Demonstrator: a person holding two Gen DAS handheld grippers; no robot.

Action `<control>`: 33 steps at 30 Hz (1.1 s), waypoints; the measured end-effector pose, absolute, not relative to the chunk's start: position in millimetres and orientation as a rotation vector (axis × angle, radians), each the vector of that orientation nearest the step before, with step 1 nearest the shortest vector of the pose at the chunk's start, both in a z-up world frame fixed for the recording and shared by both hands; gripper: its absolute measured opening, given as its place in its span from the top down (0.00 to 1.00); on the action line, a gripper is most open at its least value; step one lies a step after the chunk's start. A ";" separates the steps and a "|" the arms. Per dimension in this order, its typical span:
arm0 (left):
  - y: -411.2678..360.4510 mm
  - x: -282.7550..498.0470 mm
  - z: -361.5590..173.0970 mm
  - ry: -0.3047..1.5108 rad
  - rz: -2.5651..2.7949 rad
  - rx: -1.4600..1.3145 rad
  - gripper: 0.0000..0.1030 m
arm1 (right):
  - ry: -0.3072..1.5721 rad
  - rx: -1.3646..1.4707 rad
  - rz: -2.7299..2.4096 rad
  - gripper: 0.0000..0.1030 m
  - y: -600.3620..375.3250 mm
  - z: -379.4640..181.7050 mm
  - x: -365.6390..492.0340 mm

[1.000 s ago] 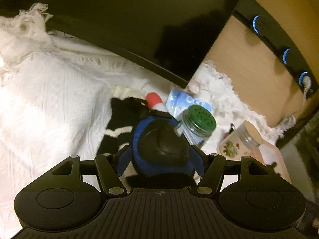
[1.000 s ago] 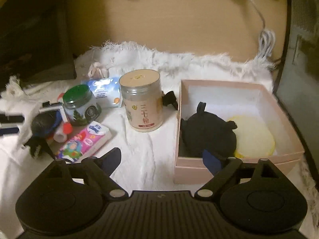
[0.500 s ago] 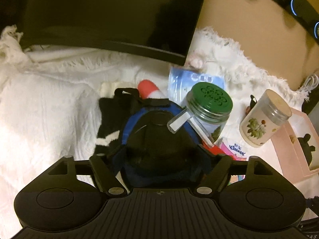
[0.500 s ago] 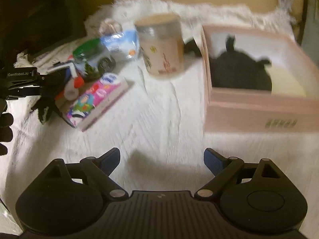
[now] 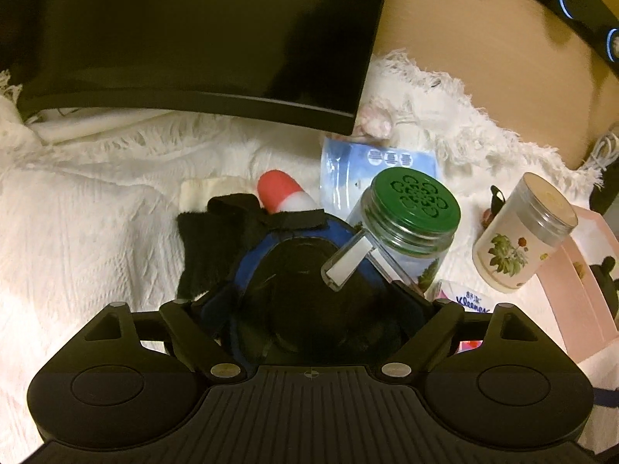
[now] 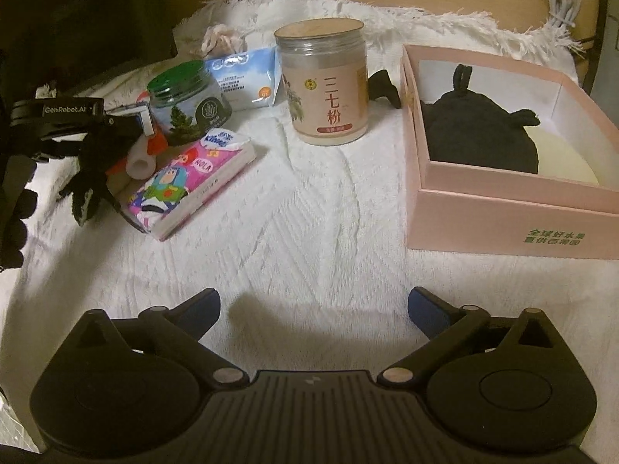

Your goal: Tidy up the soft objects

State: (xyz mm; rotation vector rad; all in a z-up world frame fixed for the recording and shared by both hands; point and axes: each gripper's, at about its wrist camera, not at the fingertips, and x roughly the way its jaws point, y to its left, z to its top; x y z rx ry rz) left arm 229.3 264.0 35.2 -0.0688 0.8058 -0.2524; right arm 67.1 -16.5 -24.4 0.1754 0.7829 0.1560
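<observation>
Left gripper [image 5: 309,301] is clamping the black glove [image 5: 216,239], probably. Right gripper [image 6: 313,305] is hanging open, empty. Dangling glove is risking snagging the green-lid jar [image 5: 406,228].

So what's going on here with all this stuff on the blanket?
Someone is sorting soft things into the pink box, using a hand-held tool in each hand. The left tool is shut on a black fuzzy soft item beside the green-lidded jar. The right tool hangs open. One dark plush already lies inside.
</observation>
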 end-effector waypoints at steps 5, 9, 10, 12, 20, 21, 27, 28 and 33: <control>267.2 226.2 38.1 0.792 -0.265 -0.072 0.18 | 0.810 0.112 0.152 0.00 -9.7 -24.5 70.6; 271.6 214.9 41.1 0.779 -0.275 -0.074 0.18 | 0.831 0.014 0.163 0.01 -1.0 -25.0 74.4; 273.9 211.3 42.4 0.774 -0.276 -0.082 0.18 | 0.834 0.014 0.158 0.02 -0.3 -23.2 75.1; 282.3 204.4 46.4 0.761 -0.270 -0.118 0.18 | 0.800 -0.031 0.150 0.02 5.0 -15.4 74.6; 341.2 161.4 63.9 0.703 -0.193 -0.271 0.19 | 0.627 -0.072 0.255 0.03 37.4 46.7 106.1; 350.4 155.8 64.4 0.698 -0.176 -0.292 0.19 | 0.612 -0.076 0.268 0.05 43.7 52.2 111.0; 391.0 127.4 59.6 0.702 -0.093 -0.410 0.18 | 0.584 -0.055 0.399 0.31 86.6 70.6 147.4; 394.1 122.9 58.6 0.705 -0.084 -0.420 0.18 | 0.585 -0.049 0.416 0.31 93.2 70.9 153.9; 403.8 108.5 48.2 0.734 -0.054 -0.450 0.18 | 0.614 -0.055 0.430 0.27 124.6 60.9 178.8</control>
